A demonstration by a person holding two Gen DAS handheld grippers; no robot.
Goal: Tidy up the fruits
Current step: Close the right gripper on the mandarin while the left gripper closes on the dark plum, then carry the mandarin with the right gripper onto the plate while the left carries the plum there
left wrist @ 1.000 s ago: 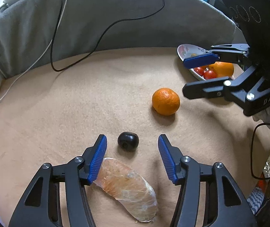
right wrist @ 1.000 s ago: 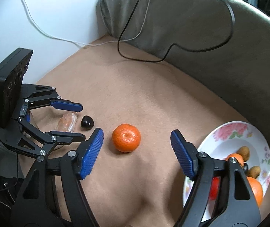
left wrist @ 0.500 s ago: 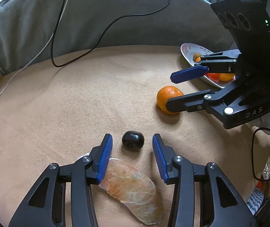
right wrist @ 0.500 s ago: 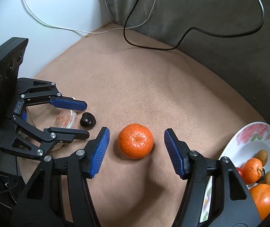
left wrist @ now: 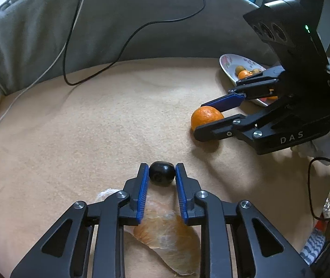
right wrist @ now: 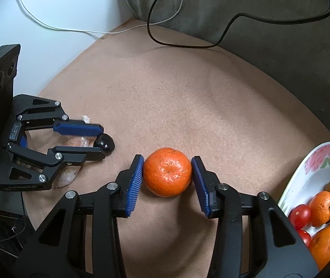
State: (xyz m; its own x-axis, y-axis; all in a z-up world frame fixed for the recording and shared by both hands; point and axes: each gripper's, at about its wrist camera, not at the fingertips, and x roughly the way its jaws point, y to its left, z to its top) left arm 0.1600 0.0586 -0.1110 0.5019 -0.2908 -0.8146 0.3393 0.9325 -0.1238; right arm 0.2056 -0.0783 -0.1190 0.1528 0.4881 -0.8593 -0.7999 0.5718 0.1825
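While both reach low over the cloth, left claw [left wrist: 159, 175] clenched on dark fruit [left wrist: 161, 176], right claw [right wrist: 167, 169] gripping mandarin [right wrist: 167, 172]

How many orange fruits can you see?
3: one tangerine on the blanket between the right gripper's fingers, and two on the plate, small and big. More may hide behind the gripper.

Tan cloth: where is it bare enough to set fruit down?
Bare: the wide stretch between the black cable, the dark fruit and the mandarin. Crowded: the plate, and near the wrapped wedge under the left gripper.
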